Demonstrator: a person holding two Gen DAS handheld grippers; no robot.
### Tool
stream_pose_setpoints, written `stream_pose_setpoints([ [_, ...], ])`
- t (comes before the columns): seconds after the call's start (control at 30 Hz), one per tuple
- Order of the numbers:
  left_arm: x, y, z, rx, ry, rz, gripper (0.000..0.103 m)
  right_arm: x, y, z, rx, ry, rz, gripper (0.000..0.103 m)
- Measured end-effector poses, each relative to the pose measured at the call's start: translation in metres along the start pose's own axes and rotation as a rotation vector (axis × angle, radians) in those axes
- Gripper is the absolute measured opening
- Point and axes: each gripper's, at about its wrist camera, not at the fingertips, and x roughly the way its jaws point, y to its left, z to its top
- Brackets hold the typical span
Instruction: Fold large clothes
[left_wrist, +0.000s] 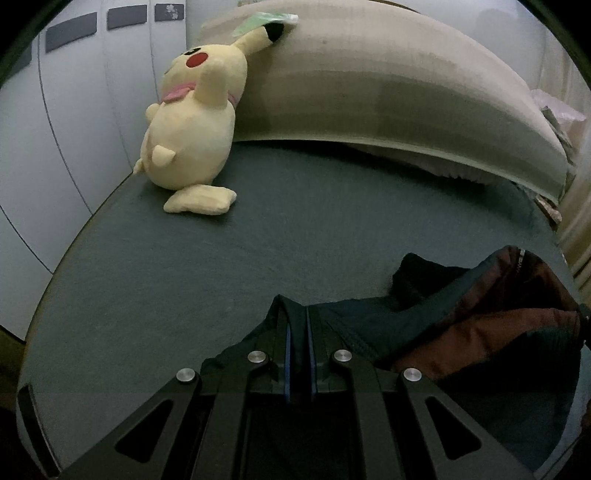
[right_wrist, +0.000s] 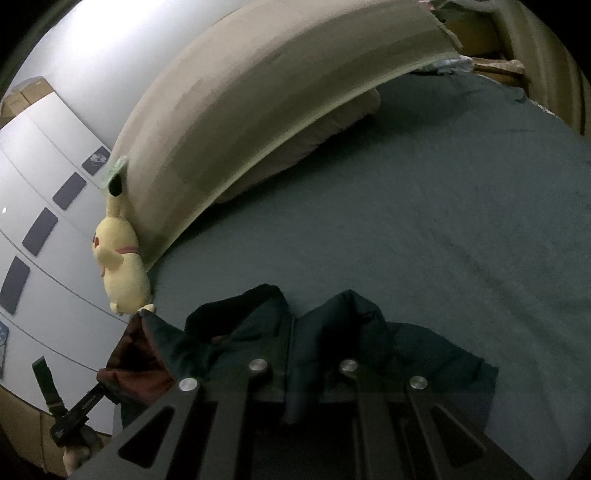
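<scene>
A dark teal jacket (left_wrist: 388, 325) with a reddish-brown lining (left_wrist: 517, 317) lies bunched at the near edge of the bed. My left gripper (left_wrist: 298, 314) is shut on an edge of the jacket, with dark fabric pinched between the blue pads. In the right wrist view the same jacket (right_wrist: 424, 350) drapes over my right gripper (right_wrist: 301, 332), which is shut on a fold of it; its fingertips are hidden by cloth. The lining (right_wrist: 129, 354) shows at the left. The left gripper's body (right_wrist: 74, 413) shows at the lower left of that view.
The bed has a dark teal sheet (left_wrist: 258, 240). A yellow Pikachu plush (left_wrist: 192, 136) leans on the beige headboard (left_wrist: 388, 85) at the far left. A pillow (left_wrist: 454, 166) lies under the headboard. White wardrobe doors (left_wrist: 55, 140) stand left of the bed.
</scene>
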Motion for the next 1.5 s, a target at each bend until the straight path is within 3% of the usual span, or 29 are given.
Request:
stream_pose_setpoints([
  [1.5,0.094,-0.016,0.010,0.058,0.125,0.032,0.007,0.085,-0.037,0.031,0.119,0.160,-0.046,0.009],
])
